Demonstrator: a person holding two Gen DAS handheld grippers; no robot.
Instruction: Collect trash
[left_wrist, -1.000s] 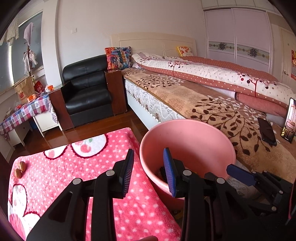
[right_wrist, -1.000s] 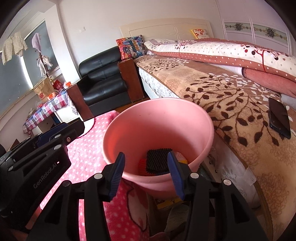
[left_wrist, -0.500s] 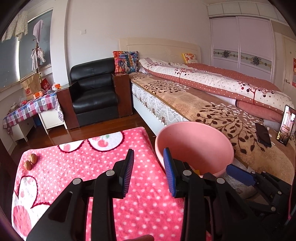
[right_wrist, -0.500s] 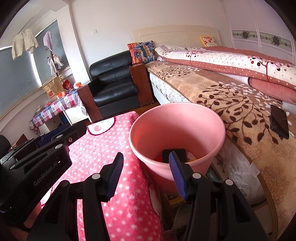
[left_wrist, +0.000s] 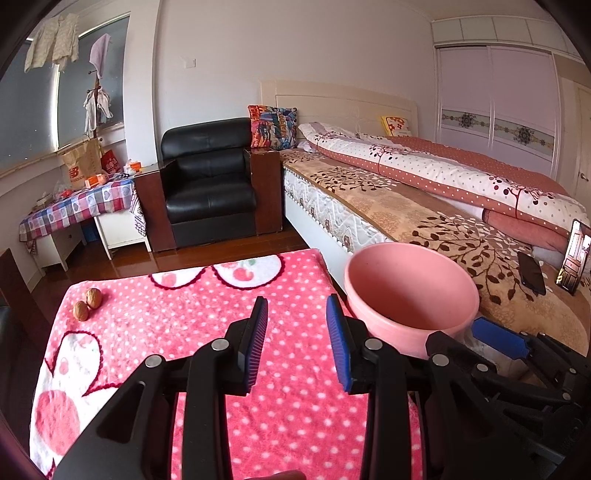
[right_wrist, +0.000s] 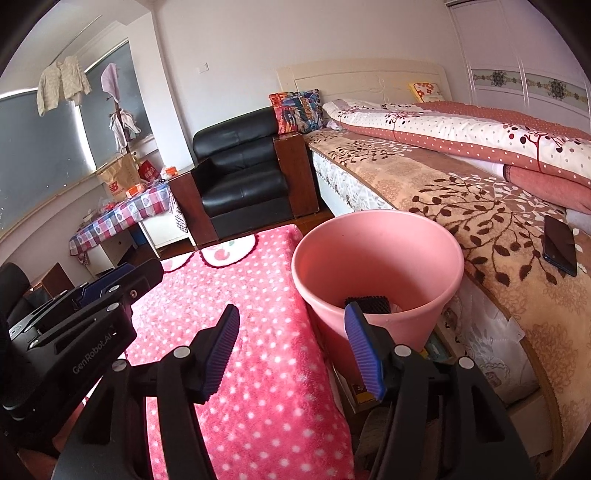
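- Both tools have drawn back from the round pink plastic bin (right_wrist: 376, 266), which a second ago filled each view and now sits smaller, between the tabletop and the bed (left_wrist: 424, 206).
- The left tool (left_wrist: 297, 343) hangs spread and empty over the pink polka-dot cloth (left_wrist: 184, 325) on the tabletop.
- The right tool (right_wrist: 291, 347) is likewise spread, holding nothing, near the bin's rim.
- A black ribbed piece of trash (right_wrist: 367, 304) lies inside the bin.
- Two brown walnuts (left_wrist: 87, 303), more plainly in view than before, rest at the cloth's far left corner.
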